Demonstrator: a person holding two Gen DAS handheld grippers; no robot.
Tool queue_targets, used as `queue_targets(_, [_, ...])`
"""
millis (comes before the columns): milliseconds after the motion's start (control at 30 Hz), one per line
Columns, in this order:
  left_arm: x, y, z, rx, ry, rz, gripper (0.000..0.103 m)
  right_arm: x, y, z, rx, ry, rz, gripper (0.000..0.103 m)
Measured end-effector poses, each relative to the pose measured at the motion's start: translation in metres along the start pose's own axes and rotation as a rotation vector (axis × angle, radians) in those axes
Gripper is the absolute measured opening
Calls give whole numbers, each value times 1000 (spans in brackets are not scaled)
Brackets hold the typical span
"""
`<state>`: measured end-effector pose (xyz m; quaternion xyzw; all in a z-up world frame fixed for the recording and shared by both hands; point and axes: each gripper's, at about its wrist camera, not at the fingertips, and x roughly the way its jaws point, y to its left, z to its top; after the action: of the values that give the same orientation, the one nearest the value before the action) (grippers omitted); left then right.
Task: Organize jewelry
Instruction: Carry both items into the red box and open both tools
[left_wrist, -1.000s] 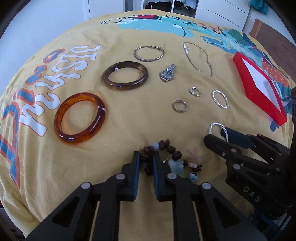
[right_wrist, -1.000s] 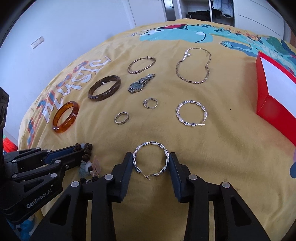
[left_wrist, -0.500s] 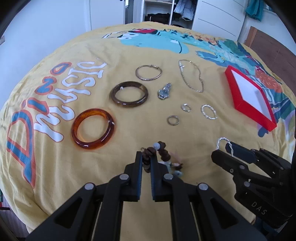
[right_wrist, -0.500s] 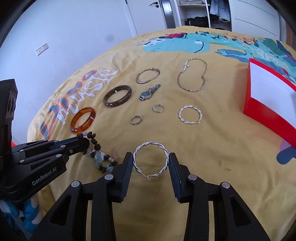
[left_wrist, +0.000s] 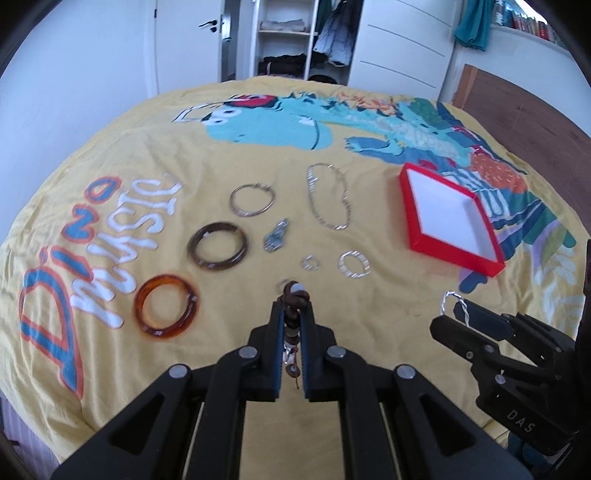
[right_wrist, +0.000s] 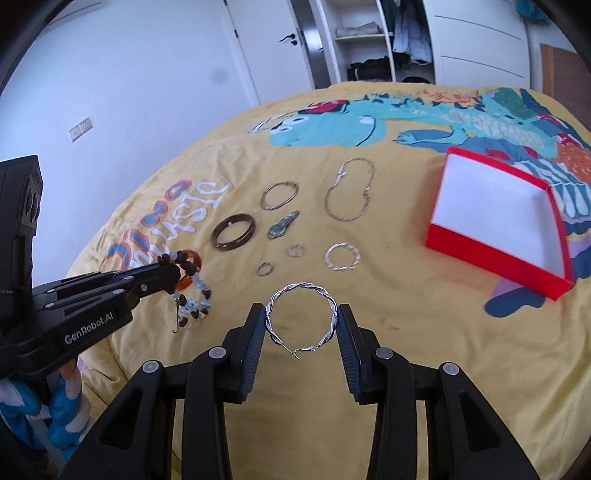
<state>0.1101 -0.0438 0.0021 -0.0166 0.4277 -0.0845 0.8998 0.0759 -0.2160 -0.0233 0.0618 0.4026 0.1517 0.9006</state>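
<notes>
My left gripper (left_wrist: 291, 314) is shut on a brown beaded bracelet (left_wrist: 293, 301) and holds it above the yellow bedspread; it hangs from the jaws in the right wrist view (right_wrist: 190, 295). My right gripper (right_wrist: 301, 314) is shut on a twisted silver hoop earring (right_wrist: 301, 319), also lifted; it shows in the left wrist view (left_wrist: 456, 302). An open red box (right_wrist: 498, 218) with a white inside lies to the right, also in the left wrist view (left_wrist: 448, 218).
On the spread lie an amber bangle (left_wrist: 166, 310), a dark brown bangle (left_wrist: 218, 245), a thin silver bangle (left_wrist: 253, 199), a watch (left_wrist: 275, 240), a chain (left_wrist: 328, 201), two small rings (right_wrist: 295, 251) and a second twisted hoop (right_wrist: 341, 256).
Both grippers have risen and pulled back from the bedspread. The beaded bracelet has come off the cloth and now hangs from the left jaws. The hoop stays held in the right jaws.
</notes>
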Motion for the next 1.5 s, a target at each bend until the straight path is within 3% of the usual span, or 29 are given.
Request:
queue_targets(233, [11, -63, 59, 84, -36, -110, 7, -27, -69, 33, 40, -65, -108, 39])
queue_targets(400, [31, -130, 118, 156, -103, -188, 7, -31, -130, 74, 52, -110, -181, 39])
queue_targets(533, [67, -182, 161, 205, -139, -213, 7, -17, -175, 104, 73, -127, -204, 39])
queue_targets(667, [118, -217, 182, 238, -131, -199, 7, 11, -214, 125, 78, -114, -227, 39])
queue_targets(867, [190, -229, 168, 258, -54, -151, 7, 61, -260, 131, 87, -42, -240, 39])
queue_targets(1000, [215, -229, 152, 287, -12, -129, 7, 84, -275, 128, 71, 10, -244, 39])
queue_targets(1500, [247, -226, 123, 351, 21, -78, 7, 120, -282, 115, 7, 121, -276, 39])
